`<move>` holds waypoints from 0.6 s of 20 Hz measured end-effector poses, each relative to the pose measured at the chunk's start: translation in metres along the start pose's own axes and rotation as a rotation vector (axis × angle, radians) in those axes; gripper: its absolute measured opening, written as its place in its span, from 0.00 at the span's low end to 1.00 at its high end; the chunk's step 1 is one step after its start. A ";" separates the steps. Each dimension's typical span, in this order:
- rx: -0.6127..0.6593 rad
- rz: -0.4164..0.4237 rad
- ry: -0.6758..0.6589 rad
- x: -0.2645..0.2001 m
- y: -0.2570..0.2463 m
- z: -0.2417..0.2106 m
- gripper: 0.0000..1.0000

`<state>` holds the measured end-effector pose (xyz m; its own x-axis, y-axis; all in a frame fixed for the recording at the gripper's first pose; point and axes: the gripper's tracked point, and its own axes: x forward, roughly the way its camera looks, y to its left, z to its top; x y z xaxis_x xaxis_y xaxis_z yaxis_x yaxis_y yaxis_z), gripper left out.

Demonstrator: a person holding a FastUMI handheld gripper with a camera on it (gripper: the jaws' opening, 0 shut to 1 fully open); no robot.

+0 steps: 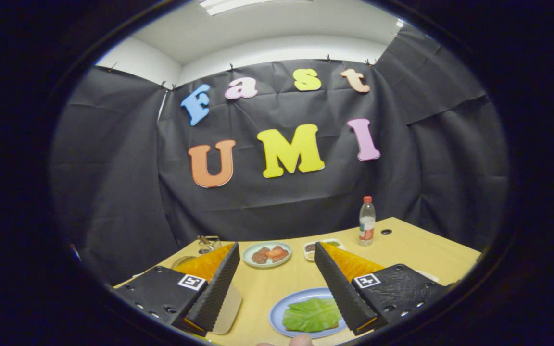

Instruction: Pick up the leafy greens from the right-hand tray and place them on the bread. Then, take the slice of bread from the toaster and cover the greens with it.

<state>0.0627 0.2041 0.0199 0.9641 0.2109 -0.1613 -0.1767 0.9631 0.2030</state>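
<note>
A leaf of greens (311,315) lies flat on a blue plate (276,312), down between the bases of my two fingers. A thin brown edge of bread (290,328) peeks out beneath the leaf. My gripper (277,249) is open, its fingers spread wide above the table with nothing between them. A pale tan flat piece with a rounded corner (228,307) sits against the inner side of the left finger, partly hidden; I cannot tell what it is. Beyond the right fingertip a small white tray (327,243) holds something green and dark.
A light plate (250,255) with brown pieces and red slices stands just beyond the fingertips. A clear bottle (366,221) with a red cap stands further right on the wooden table (416,254). A glass object (208,243) sits past the left fingertip. A fingertip of a person (301,340) shows nearest me.
</note>
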 end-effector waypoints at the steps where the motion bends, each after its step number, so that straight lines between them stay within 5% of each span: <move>1: 0.004 0.004 -0.008 0.000 0.010 0.000 0.96; 12: -0.056 0.109 0.097 0.025 0.130 -0.069 0.96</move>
<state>0.0499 0.3466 -0.0240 0.9154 0.3272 -0.2343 -0.2926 0.9409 0.1707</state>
